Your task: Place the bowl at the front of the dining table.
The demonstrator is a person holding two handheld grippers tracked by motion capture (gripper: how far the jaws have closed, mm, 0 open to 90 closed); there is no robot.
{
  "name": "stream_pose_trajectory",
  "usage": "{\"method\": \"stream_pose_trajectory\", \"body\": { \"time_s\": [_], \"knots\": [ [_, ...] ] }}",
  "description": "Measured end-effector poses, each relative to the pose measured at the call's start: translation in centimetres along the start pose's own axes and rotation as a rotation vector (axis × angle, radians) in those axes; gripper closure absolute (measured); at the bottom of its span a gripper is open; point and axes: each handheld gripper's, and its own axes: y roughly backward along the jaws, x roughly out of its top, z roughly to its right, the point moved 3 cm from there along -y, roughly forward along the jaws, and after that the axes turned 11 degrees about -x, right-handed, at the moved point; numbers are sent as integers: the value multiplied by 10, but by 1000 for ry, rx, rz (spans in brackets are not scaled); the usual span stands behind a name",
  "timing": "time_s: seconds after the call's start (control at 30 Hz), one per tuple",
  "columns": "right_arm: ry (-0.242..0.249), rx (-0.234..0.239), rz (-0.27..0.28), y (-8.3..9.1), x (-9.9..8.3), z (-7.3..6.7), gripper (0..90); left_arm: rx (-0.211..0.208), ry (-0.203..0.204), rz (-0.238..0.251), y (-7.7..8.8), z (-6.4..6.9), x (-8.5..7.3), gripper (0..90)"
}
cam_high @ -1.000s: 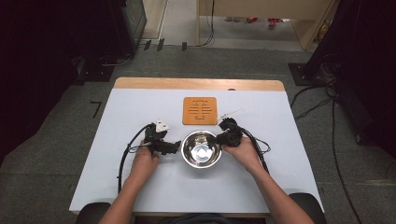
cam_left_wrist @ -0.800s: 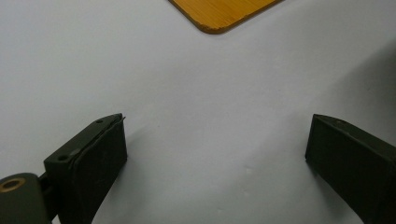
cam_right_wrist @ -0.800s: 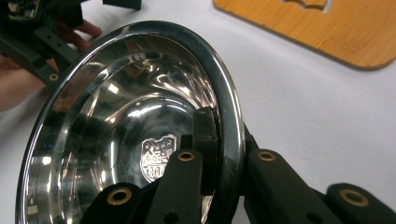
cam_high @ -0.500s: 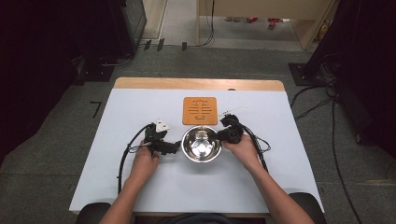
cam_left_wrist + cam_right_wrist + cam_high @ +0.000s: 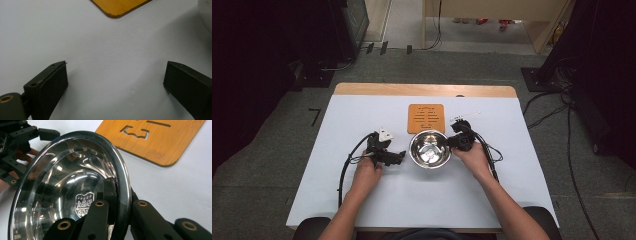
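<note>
Our right claw (image 5: 456, 142) is clamped on the rim of the shiny round stainless-steel bowl (image 5: 429, 149), one jaw inside the wall and one outside, as the right gripper view shows. The bowl sits on the white table (image 5: 362, 210), directly to the left of that claw and just in front of the flat orange bamboo trivet with cut-out slots (image 5: 426, 118). Our left claw (image 5: 396, 157) stands wide apart with nothing between its jaws, hovering low over bare table just beside the bowl's far side.

We judge the step to be carrying the bowl toward the trivet. To do it well, we should keep the pinch square on the rim, since polished steel may slip, lift before travelling so the base does not scrape, and keep the bowl level. The free claw could steady the opposite rim.
</note>
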Motion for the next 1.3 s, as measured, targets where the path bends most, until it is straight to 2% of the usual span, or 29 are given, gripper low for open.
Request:
{"method": "stream_pose_trajectory", "body": {
  "time_s": [0.33,0.8,1.3],
  "knots": [
    [-2,-21,0,-3,6,3,871,0,-2,-3,0,0,0,52],
    [-40,-33,17,-8,12,7,872,0,0,-1,0,0,0,52],
    [-46,-48,20,-11,17,16,873,0,0,-1,0,0,0,52]
  ]
}}
